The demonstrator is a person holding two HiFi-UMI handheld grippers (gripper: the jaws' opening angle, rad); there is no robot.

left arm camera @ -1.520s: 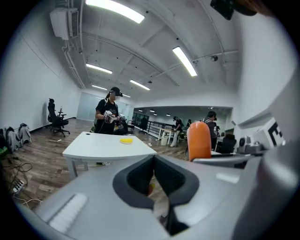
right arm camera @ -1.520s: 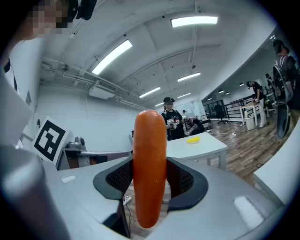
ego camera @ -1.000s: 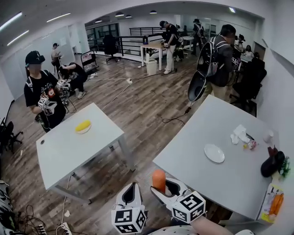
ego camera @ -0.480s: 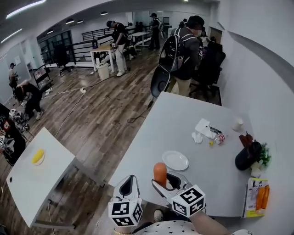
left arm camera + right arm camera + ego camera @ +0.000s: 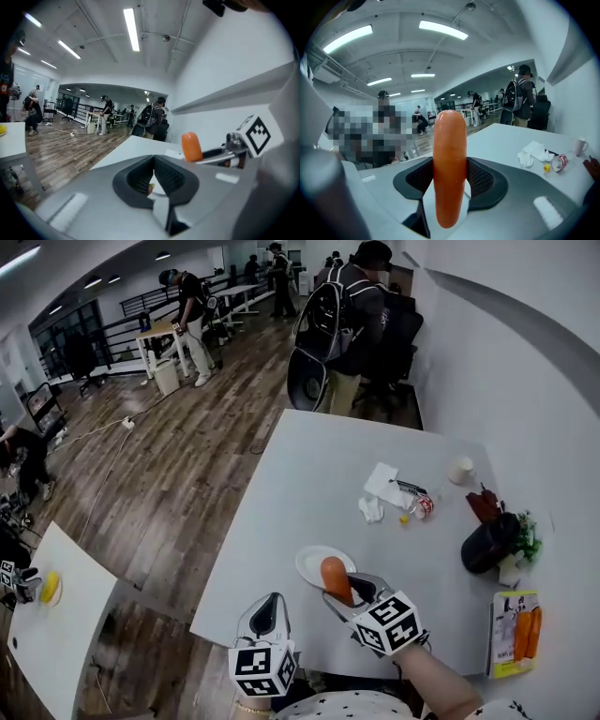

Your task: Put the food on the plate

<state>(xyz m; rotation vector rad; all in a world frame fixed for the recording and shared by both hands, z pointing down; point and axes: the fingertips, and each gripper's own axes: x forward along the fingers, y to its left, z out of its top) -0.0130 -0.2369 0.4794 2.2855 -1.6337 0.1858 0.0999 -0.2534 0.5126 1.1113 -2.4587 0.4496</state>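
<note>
An orange sausage [image 5: 450, 164] stands upright between the pads of my right gripper [image 5: 451, 180], which is shut on it. In the head view the right gripper [image 5: 339, 585] holds the sausage [image 5: 334, 577] over the near right edge of a small white plate [image 5: 309, 562] on the grey table [image 5: 319, 474]. My left gripper [image 5: 269, 604] hangs at the table's near edge, left of the plate. Its jaws [image 5: 153, 171] meet with nothing between them. From the left gripper view the sausage [image 5: 191, 146] shows to the right.
Crumpled tissues [image 5: 379, 487], a small can [image 5: 423, 506] and a white cup [image 5: 459, 470] lie further back on the table. A dark pot with a plant [image 5: 489, 542] and a carrot packet [image 5: 514, 634] sit at the right edge. A person with a backpack [image 5: 339, 310] stands at the far end.
The view has swung from the open floor onto the grey table. My right gripper, still holding the sausage, has come from off the table's edge to over the plate. The left gripper followed alongside.
</note>
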